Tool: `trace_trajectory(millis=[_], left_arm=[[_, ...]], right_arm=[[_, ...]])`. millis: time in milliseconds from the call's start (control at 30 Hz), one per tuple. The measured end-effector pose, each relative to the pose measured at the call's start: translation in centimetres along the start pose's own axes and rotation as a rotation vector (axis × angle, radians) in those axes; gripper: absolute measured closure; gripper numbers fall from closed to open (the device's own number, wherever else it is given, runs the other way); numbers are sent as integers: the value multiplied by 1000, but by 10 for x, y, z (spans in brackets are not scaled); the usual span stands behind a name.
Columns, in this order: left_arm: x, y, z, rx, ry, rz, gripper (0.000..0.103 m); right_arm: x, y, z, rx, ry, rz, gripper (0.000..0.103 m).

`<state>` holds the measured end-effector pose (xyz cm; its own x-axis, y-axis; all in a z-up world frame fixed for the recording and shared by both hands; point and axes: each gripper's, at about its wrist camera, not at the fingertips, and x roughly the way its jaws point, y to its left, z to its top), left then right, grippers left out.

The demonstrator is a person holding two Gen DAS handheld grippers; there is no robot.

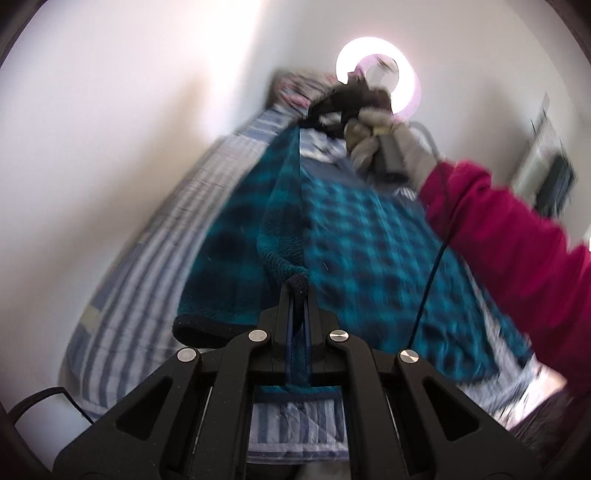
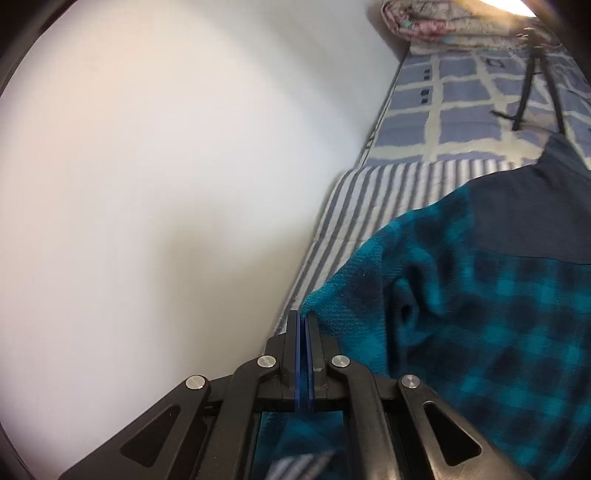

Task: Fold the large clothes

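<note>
A large teal and dark blue plaid fleece garment (image 1: 369,236) lies on the bed, with a long fold raised along its middle. My left gripper (image 1: 297,290) is shut on a dark-trimmed edge of the garment and holds it up. My right gripper (image 2: 303,317) is shut on a teal edge of the same garment (image 2: 480,314), close to the white wall. In the left wrist view the right gripper (image 1: 332,107) shows far off, held by a gloved hand (image 1: 373,140) with a red sleeve.
The bed has a blue and white striped and checked cover (image 1: 140,266) (image 2: 461,122) against a white wall (image 2: 166,166). A folded floral quilt (image 2: 443,26) lies at the bed's far end. A tripod (image 2: 535,85) with a ring light (image 1: 380,74) stands there. A black cable (image 1: 432,269) hangs over the garment.
</note>
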<state>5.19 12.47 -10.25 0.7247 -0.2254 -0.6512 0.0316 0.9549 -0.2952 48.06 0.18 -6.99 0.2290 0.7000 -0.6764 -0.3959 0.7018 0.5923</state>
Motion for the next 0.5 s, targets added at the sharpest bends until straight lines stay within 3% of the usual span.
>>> trace_trajectory(millis=[133, 267, 400, 500], left_arm=[[21, -27, -20, 75, 87, -40, 101], [37, -50, -36, 129, 157, -81, 101], [47, -64, -43, 143, 206, -128, 101], [43, -63, -47, 113, 235, -165, 92]], right_arm=[[-40, -74, -28, 108, -4, 25, 103], [-60, -138, -65, 193, 6, -21, 103], [-60, -168, -84, 191, 43, -122, 101], [-54, -165, -87, 117, 100, -280, 94]])
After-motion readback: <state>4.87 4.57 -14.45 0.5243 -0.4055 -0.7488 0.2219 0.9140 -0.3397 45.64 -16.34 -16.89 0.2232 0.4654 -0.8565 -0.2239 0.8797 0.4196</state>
